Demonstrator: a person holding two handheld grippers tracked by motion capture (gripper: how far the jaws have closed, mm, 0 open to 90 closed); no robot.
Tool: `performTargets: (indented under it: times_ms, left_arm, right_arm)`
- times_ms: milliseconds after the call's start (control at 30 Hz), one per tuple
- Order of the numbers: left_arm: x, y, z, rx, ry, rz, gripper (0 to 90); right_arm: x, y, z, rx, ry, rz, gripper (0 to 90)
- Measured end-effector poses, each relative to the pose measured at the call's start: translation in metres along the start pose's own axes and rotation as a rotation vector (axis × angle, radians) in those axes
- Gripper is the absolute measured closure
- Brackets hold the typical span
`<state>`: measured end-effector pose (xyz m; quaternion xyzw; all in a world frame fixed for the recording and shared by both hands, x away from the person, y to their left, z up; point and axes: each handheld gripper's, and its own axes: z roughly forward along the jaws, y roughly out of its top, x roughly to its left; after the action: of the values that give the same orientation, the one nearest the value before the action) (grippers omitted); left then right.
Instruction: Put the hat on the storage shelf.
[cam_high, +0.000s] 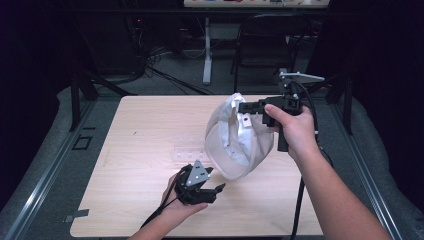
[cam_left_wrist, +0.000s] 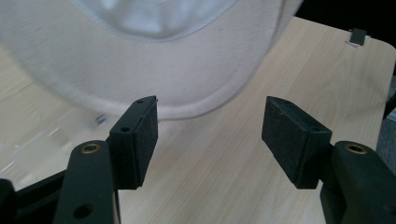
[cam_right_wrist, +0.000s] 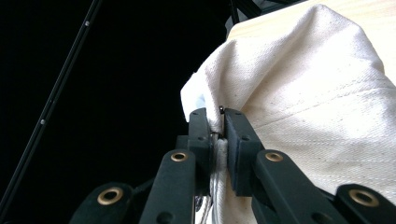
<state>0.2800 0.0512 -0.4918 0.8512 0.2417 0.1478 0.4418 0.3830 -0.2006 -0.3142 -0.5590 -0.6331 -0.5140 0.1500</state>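
A white baseball cap (cam_high: 235, 137) hangs above the light wooden table (cam_high: 145, 125), right of its middle. My right gripper (cam_high: 245, 107) is shut on the cap's fabric edge at the top, and the right gripper view shows the cloth (cam_right_wrist: 317, 102) pinched between the pads (cam_right_wrist: 215, 116). My left gripper (cam_high: 215, 179) is low near the front edge, just below and left of the cap. Its jaws stand wide apart (cam_left_wrist: 210, 114) with nothing between them, and the cap's curved brim (cam_left_wrist: 154, 60) lies just beyond the pads.
A flat clear plastic piece (cam_high: 189, 152) lies on the table left of the cap. Behind the table stand a black chair (cam_high: 265, 45) and a white post (cam_high: 206, 50) among floor cables. A strip of tape (cam_high: 77, 216) marks the front left corner.
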Motion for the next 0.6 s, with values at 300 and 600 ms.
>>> performTargets:
  times_ms: [300, 600]
  left_arm:
    - [-0.017, 0.024, 0.022, 0.000, 0.024, 0.011, 35.0]
    - [-0.014, 0.035, 0.036, 0.030, 0.118, -0.003, 37.6]
  right_arm:
    - [0.003, 0.004, 0.011, -0.009, -0.008, 0.009, 81.9]
    - [0.007, 0.004, 0.018, -0.004, -0.006, 0.005, 82.0]
